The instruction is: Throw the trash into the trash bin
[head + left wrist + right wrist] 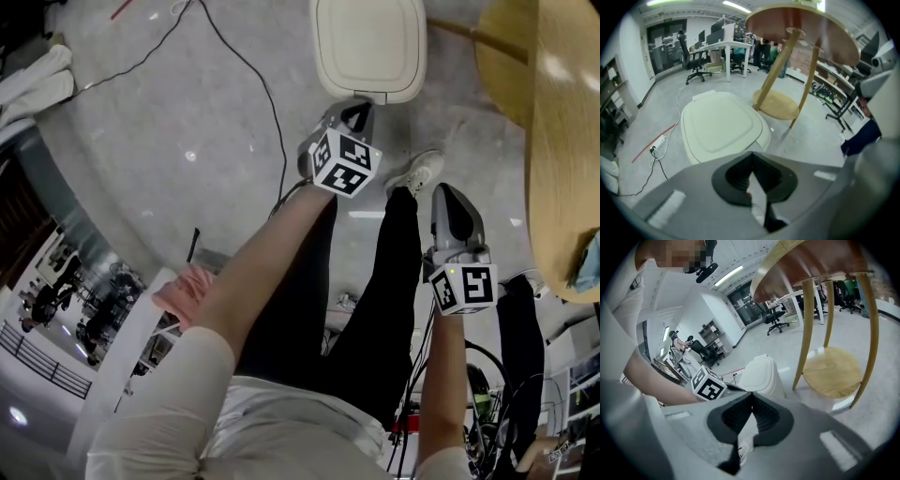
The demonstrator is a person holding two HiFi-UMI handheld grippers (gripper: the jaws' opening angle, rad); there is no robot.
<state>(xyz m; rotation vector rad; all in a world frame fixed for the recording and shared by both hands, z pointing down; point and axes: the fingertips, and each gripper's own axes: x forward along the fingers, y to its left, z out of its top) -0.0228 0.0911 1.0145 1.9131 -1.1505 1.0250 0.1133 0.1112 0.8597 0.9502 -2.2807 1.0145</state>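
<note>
We see the cream trash bin standing upright on the grey floor, its smooth rounded lid closed flat, just ahead of us

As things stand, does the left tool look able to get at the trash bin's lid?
Probably yes. The left tool hangs just short of the trash bin, and the left gripper view shows its closed lid straight ahead with nothing in between. The tool's jaws are together.
</note>
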